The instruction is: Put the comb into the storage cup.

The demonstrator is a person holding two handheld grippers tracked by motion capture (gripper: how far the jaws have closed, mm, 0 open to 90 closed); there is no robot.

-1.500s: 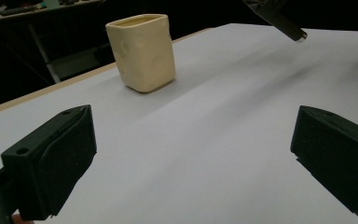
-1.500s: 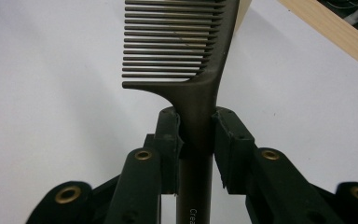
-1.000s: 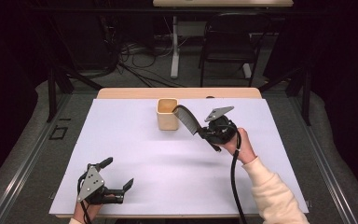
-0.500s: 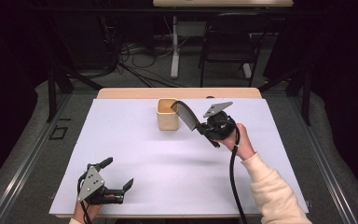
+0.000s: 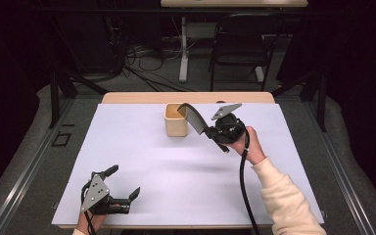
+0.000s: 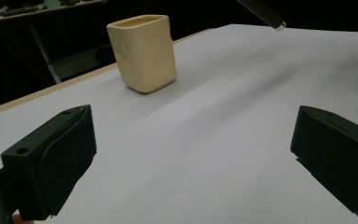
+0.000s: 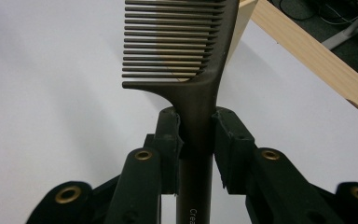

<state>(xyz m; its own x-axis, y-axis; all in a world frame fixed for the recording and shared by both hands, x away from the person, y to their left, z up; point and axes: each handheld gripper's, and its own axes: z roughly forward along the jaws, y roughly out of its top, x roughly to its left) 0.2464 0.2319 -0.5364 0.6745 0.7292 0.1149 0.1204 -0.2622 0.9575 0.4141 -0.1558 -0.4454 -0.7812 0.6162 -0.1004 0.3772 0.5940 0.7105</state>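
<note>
Left hand-held gripper sits low at the near-left corner of the desk, on the white sheet, jaws wide apart with nothing between them; in the left gripper view the bare sheet runs between both jaws. Mid-desk toward the far edge stands the cream cup, upright, squarish with rounded corners. Just right of it, the right hand-held gripper is raised off the desk and clamped on the handle of a dark comb; both pads press the handle in the right gripper view. Comb's toothed end angles up-left, over the cup's right rim. Whether it touches the rim, cannot tell.
</note>
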